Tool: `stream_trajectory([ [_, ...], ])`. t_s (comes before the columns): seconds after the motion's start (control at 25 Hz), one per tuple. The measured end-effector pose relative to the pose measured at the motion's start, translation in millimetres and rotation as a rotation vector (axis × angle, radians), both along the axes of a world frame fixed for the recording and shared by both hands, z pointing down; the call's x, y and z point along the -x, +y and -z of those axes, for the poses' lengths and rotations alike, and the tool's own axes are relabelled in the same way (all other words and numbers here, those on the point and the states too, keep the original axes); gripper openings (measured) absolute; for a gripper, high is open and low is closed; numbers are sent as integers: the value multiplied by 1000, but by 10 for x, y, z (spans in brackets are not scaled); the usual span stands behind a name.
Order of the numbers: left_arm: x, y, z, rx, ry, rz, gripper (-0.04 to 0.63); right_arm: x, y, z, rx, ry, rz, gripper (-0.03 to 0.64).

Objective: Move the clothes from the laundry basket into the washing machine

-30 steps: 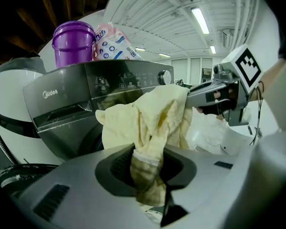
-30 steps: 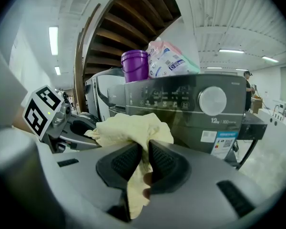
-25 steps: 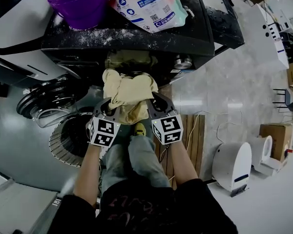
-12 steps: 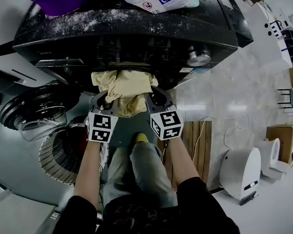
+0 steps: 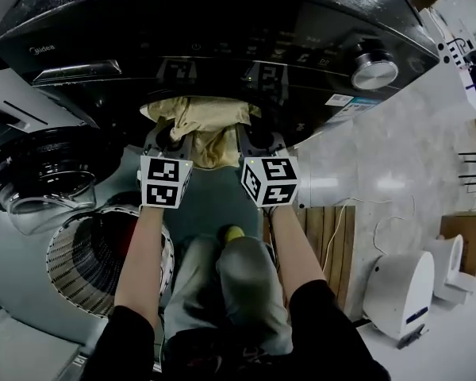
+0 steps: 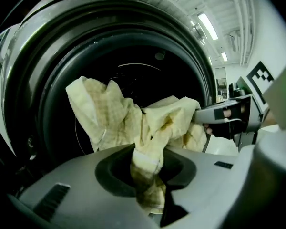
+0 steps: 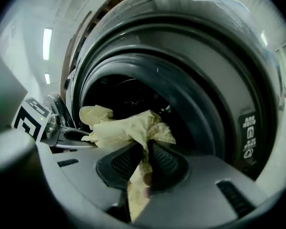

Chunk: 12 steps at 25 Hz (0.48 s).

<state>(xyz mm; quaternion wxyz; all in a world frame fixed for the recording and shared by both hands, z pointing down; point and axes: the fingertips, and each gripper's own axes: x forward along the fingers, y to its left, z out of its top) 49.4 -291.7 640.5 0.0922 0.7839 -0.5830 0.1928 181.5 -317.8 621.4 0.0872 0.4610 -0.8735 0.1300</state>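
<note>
Head view looks steeply down on the black front-loading washing machine (image 5: 222, 46), with both claws right up at its front. The left claw (image 5: 168, 140) and right claw (image 5: 258, 140) sit side by side, and one crumpled pale yellow cloth (image 5: 198, 117) is bunched between them, its top tucked under the machine's front edge.

In the left gripper view the left claw is nearly closed, pinching a twisted fold of the cloth that runs down between its jaws. The rest fans out in front of the dark drum (image 6: 133, 66). Same deal in the right gripper view: the right claw is clamped almost shut on another fold, with a tail hanging below the jaws.

So the cloth is held up at the mouth of the drum. I can't tell if it's past the rim yet, and the drum behind it is too dark to see into.

The round glass door (image 5: 40, 173) hangs open on the left. The round white slatted laundry basket (image 5: 67, 252) stands on the floor by the person's left forearm. Its inside looks dark with a bit of red, but I can't make out what that is.
</note>
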Motion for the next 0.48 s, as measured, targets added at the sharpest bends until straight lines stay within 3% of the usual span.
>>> stream_trajectory([
  [0.48,116,-420,-374,-26,23,21,109,78,-385,-353,-22,17,-59,57],
])
